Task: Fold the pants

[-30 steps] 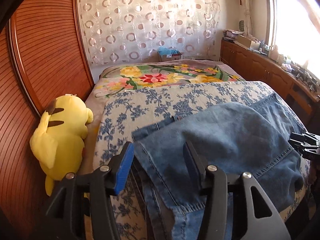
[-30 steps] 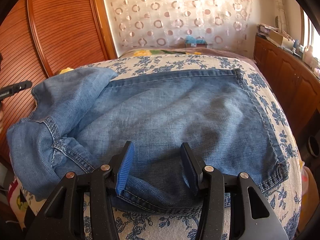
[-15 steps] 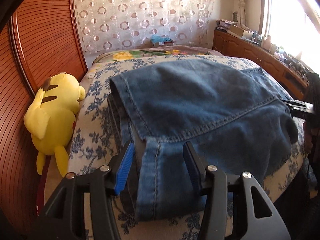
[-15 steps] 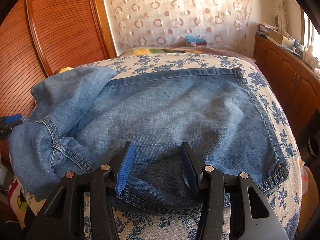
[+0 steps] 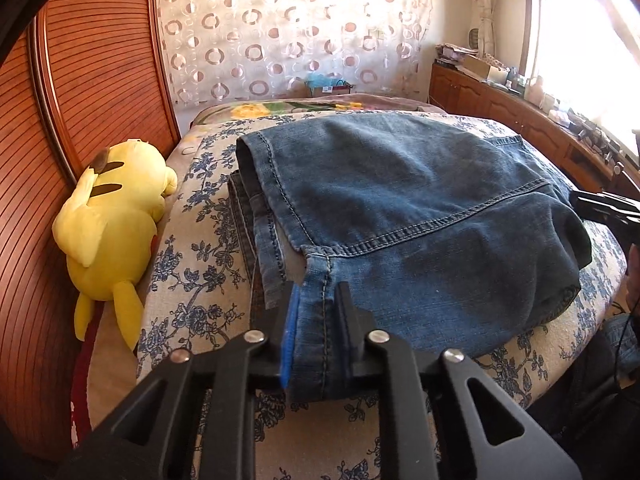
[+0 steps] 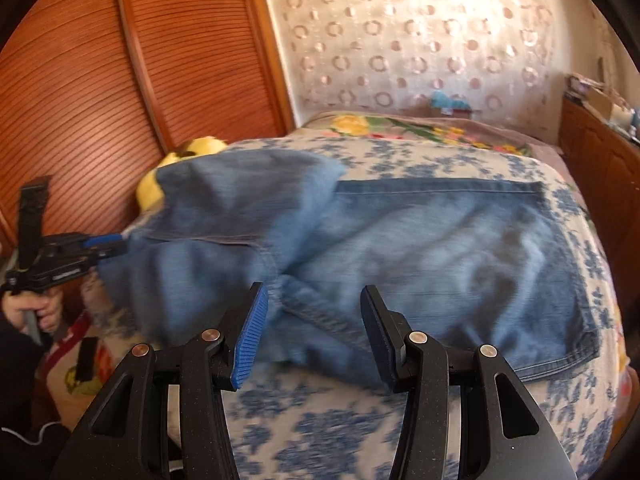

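Denim pants (image 5: pixel 408 208), blue and partly folded, lie across the near end of the bed (image 5: pixel 188 276), on its floral blue-and-white cover, with the waist end hanging over the near edge. The left gripper (image 5: pixel 316 312) is closing its jaws on a stitched seam strip of the pants at that near edge, and denim fills the gap between the fingers. The right gripper (image 6: pixel 312 328) stands about half open above the near edge; its view is blurred, and nothing is clamped between its pads. A yellow plush toy (image 5: pixel 116 216) lies along the bed's left edge against the wooden wardrobe doors (image 5: pixel 100 80).
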`<act>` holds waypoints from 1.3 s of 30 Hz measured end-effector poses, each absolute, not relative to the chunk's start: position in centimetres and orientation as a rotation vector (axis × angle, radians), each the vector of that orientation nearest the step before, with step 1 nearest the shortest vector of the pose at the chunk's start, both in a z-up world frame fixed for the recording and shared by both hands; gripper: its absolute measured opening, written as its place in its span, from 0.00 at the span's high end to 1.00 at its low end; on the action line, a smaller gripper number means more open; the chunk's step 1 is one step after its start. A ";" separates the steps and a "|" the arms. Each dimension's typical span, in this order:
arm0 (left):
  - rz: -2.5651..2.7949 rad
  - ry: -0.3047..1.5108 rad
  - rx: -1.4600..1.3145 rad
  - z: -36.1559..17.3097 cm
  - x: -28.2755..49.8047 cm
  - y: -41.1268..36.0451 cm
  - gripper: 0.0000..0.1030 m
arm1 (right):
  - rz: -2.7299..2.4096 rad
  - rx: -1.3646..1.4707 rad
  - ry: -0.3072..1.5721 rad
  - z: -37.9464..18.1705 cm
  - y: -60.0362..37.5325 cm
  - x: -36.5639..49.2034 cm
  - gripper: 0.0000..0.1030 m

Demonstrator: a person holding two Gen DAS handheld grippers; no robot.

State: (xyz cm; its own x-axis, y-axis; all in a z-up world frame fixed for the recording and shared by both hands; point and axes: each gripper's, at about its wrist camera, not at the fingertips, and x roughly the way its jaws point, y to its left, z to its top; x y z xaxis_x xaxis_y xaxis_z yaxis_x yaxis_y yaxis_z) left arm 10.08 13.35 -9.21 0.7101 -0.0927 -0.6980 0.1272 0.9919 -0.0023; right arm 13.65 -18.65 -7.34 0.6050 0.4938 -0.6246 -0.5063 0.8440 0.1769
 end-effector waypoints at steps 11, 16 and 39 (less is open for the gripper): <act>-0.095 0.702 0.022 -7.5 9.7 14.3 0.96 | 0.658 -0.069 0.744 -7.6 -15.3 9.7 0.52; -0.085 0.673 0.018 -6.5 9.7 14.6 0.97 | 0.686 -0.093 0.751 -8.0 -13.9 8.8 0.52; -0.033 0.658 0.016 -6.2 7.3 15.9 0.97 | 0.691 -0.137 0.751 -6.7 -15.6 6.8 0.99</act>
